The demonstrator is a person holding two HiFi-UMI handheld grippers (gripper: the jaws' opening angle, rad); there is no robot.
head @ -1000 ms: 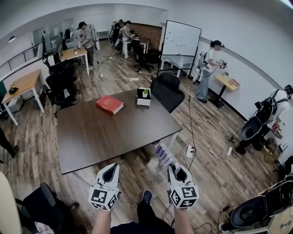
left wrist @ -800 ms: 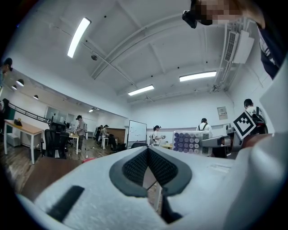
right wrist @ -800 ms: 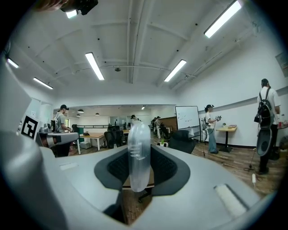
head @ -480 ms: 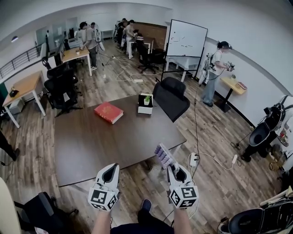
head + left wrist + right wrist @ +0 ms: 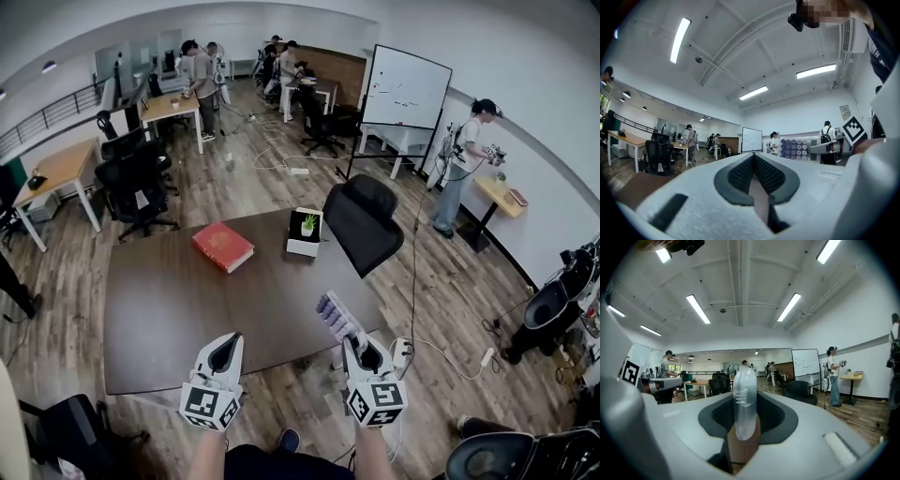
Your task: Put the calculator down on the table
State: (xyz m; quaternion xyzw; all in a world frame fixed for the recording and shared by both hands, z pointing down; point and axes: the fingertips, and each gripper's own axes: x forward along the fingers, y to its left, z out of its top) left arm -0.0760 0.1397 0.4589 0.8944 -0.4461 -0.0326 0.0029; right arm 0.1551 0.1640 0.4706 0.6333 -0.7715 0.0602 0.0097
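The calculator (image 5: 336, 317), pale with rows of purple keys, sticks out ahead of my right gripper (image 5: 364, 345), which is shut on its near end. It hangs above the near right part of the dark brown table (image 5: 169, 309). In the right gripper view the calculator (image 5: 745, 401) shows edge-on and upright between the pads. In the left gripper view the calculator (image 5: 794, 148) shows its keys off to the right. My left gripper (image 5: 228, 339) is over the table's near edge with its jaws together and nothing between them; its tips (image 5: 753, 157) meet.
A red book (image 5: 223, 247) lies at the table's far side, and a white planter box (image 5: 306, 234) stands at the far right edge. A black office chair (image 5: 364, 223) sits behind it. A power strip (image 5: 401, 352) with cables lies on the floor to the right. Several people stand farther back.
Both grippers have moved forward to the table; they were over the floor short of its near edge and are now above it. The calculator stays gripped the same way.
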